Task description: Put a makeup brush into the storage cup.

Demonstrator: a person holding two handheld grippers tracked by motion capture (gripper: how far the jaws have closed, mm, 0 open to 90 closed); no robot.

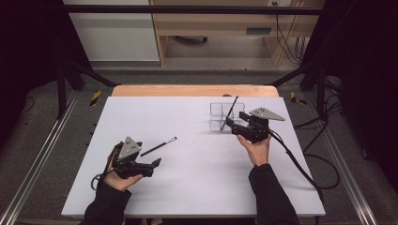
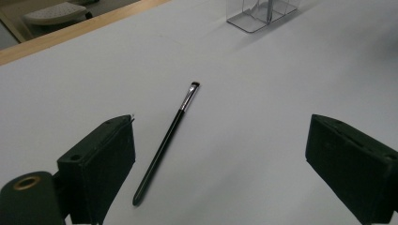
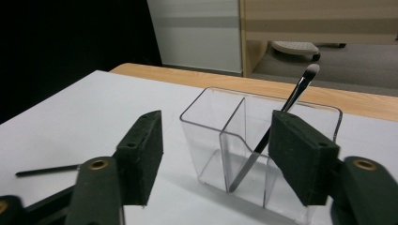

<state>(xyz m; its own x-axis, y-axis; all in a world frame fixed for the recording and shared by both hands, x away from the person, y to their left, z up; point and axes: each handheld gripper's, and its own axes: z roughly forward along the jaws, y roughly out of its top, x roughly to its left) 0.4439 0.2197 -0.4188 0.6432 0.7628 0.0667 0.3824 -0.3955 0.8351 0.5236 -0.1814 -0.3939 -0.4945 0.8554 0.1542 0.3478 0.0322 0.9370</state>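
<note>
My left gripper point(image 1: 157, 162) rests low, jaws spread beside the loose brush point(image 2: 165, 140); my right gripper point(image 1: 230, 123), released, faces the clear organizer point(image 3: 263, 154).

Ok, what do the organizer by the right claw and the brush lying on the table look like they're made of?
The organizer looks like clear hard plastic, maybe acrylic: see-through walls with glossy edges and a divider. The lying brush has a slim, glossy black handle, plastic or lacquered wood, I can't tell which, a shiny silver metal-looking ferrule and a short dark bristle tip.
</note>
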